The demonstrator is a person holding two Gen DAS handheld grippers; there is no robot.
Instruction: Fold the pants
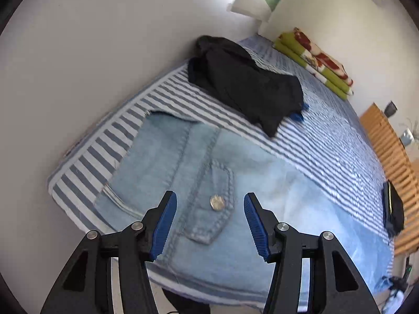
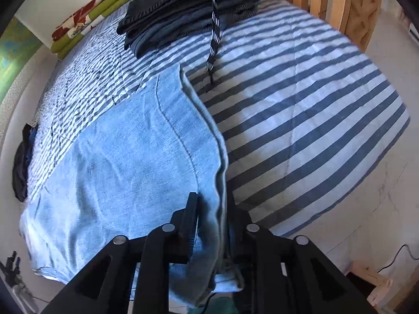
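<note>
Flat on the striped bedspread (image 2: 301, 99): one pair of light-blue jeans (image 1: 209, 183). Left gripper (image 1: 210, 222) spread above its pocket button, touching nothing. Right gripper (image 2: 212, 209) pinches the jeans' folded edge. One dark clothes stack (image 2: 183, 7), one black garment (image 1: 248, 86) nearby.

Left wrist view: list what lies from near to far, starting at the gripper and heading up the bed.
left gripper with its jaws apart → light blue jeans with a metal button → crumpled black garment → folded green and red blanket at the far end of the striped bed.
</note>
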